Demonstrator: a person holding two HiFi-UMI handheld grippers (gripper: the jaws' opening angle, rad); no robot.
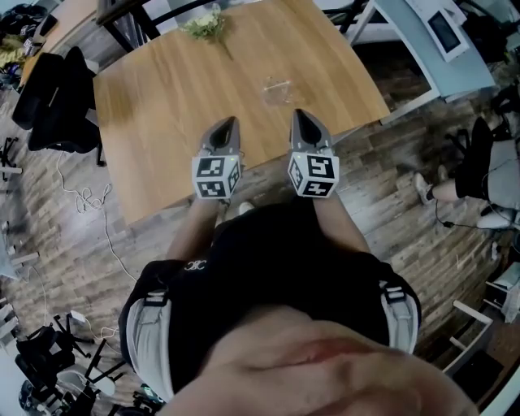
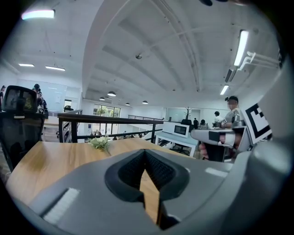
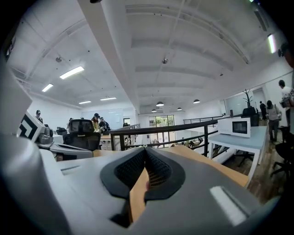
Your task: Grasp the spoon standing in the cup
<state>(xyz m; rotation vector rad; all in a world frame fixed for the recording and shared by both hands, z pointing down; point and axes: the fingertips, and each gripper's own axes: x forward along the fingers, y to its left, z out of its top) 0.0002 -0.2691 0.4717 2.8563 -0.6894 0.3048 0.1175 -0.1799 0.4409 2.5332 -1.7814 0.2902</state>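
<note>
A clear glass cup (image 1: 278,89) stands on the wooden table (image 1: 162,97), towards its right side; I cannot make out a spoon in it. My left gripper (image 1: 228,123) and right gripper (image 1: 301,115) hover side by side over the table's near edge, both pointing at the far side. The cup is a short way ahead of the right gripper, slightly to its left. In the left gripper view the jaws (image 2: 145,152) meet at the tips with nothing between them. The right gripper's jaws (image 3: 145,150) are likewise shut and empty. Neither gripper view shows the cup.
A small bunch of pale flowers (image 1: 207,24) lies at the table's far edge, also seen as flowers (image 2: 100,143). Black office chairs (image 1: 53,101) stand left of the table, a black railing (image 2: 110,121) behind it, a white desk (image 1: 431,41) to the right. Cables trail on the floor (image 1: 81,199).
</note>
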